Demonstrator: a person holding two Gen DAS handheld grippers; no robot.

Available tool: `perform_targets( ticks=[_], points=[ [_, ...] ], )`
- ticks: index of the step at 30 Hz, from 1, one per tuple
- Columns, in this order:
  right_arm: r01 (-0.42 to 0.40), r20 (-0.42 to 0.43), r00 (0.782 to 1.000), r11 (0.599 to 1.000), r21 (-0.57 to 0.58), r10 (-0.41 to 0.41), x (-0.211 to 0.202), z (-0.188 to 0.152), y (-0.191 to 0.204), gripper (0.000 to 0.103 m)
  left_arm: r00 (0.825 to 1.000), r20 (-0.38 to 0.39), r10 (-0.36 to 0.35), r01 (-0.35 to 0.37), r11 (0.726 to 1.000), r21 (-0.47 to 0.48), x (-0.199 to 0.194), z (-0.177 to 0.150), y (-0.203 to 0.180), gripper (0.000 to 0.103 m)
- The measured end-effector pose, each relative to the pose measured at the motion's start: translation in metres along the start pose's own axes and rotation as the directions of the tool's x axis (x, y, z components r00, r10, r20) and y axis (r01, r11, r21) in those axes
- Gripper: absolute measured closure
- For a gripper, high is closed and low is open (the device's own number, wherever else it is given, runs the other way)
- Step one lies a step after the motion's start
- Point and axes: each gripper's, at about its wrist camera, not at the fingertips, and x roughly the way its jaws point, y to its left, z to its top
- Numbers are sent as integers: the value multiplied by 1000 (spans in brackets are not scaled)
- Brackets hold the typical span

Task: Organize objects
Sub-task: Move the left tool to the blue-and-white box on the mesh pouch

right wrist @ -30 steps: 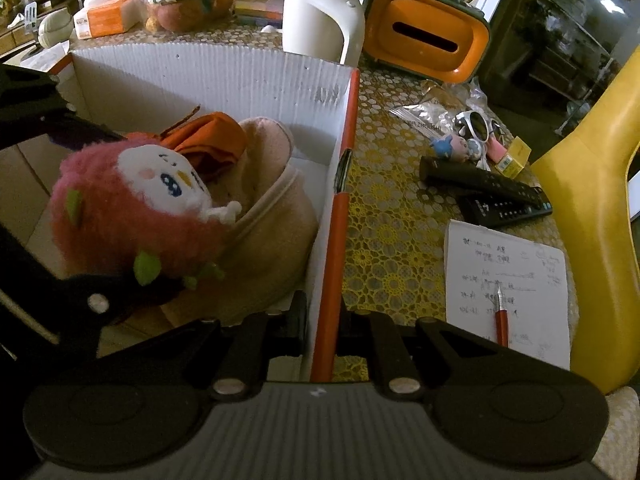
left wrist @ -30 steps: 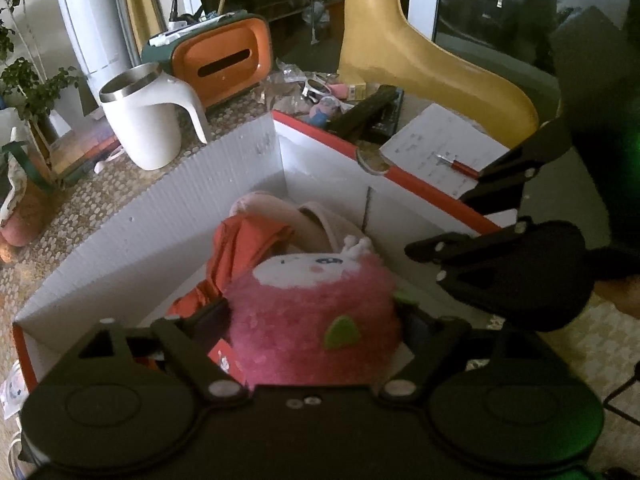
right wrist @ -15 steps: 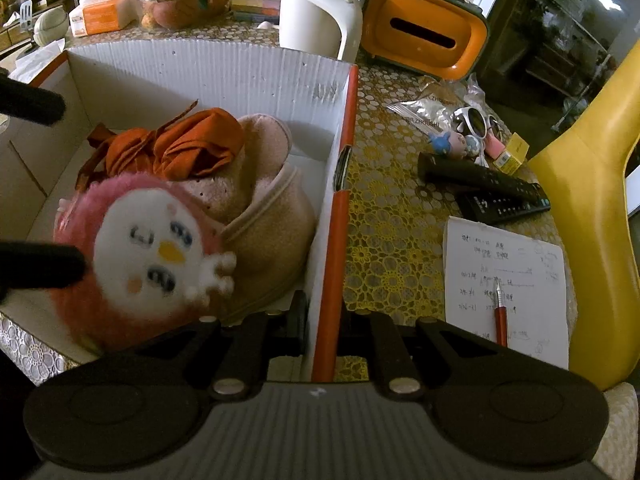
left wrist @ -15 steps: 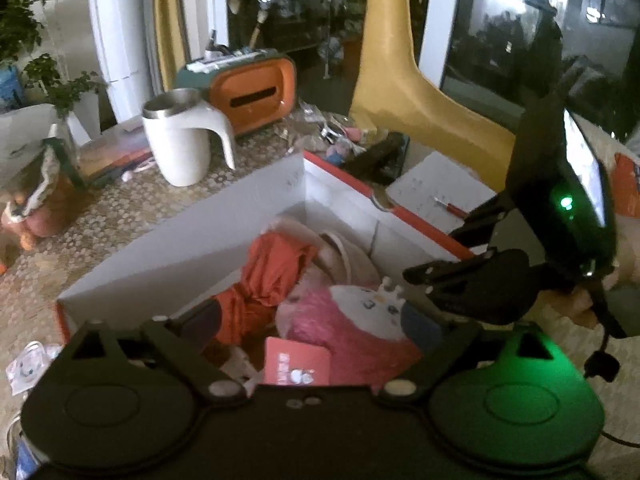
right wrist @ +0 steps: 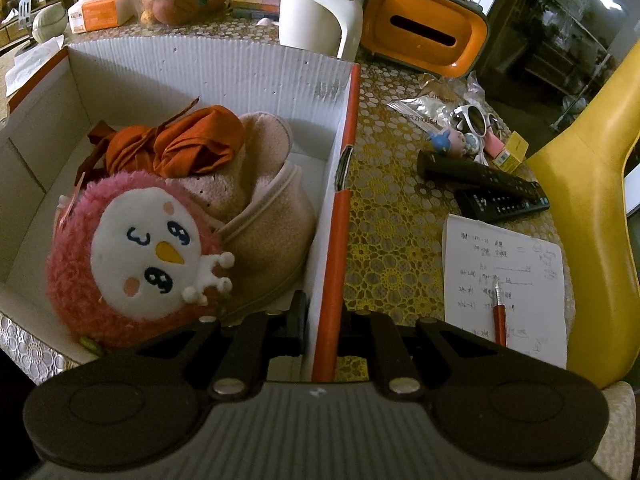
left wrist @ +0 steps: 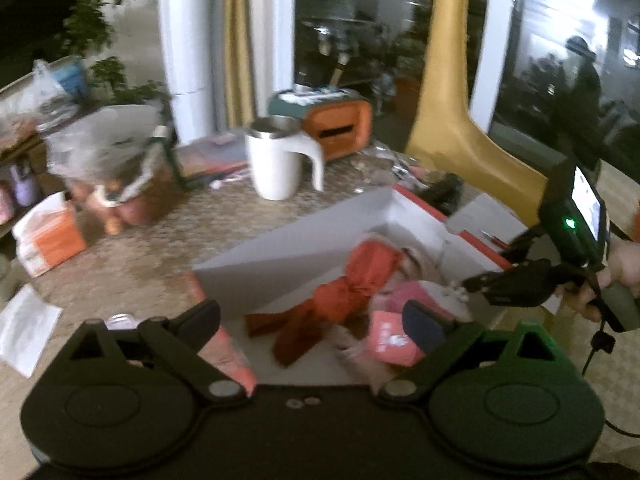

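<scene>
White corrugated cardboard box with orange outer faces (right wrist: 224, 68) sits on a patterned lace-covered table (right wrist: 384, 216); box is the landmark. Inside it, against the near wall: round fluffy pink plush toy with a white face, yellow beak and small white crown (right wrist: 132, 256), face up. Just behind the toy, touching it: beige fleece hat (right wrist: 272, 232), with a crumpled rust-orange cloth (right wrist: 180, 144) lying on top toward the far wall. Right gripper (right wrist: 322, 320) clenched on the box's right wall, 1 finger inside, 1 outside, pinching the orange edge. Left gripper (left wrist: 312, 316) released, fingers spread wide with nothing between them, hovering above the box's near-left corner; view blurred. Beyond the far wall: white mug with steel rim (right wrist: 316, 8) and orange tissue holder (right wrist: 424, 36). Right of the box: 2 black remotes (right wrist: 484, 184), then a handwritten white notepad (right wrist: 504, 280) with a red pen (right wrist: 499, 316) resting on it.
</scene>
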Motion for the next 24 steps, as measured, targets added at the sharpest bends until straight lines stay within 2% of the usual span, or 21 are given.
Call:
perform_targets(
  ticks=[6,15,24],
  points=[
    [0,-1,1000,1000,0,0,0,0,1,91,997,15,80,-79,996,-37,-25,-8,33,6],
    [-8,-2,1000,1000,-3,8,0,-2,0,91,983,23,185,-182,978,-99,-52,-27,77,6],
    [-7,-3,1000,1000,-4,7,1,-3,0,91,975,-27,221,-223,959,-178,-47,-62,114,1]
  ],
)
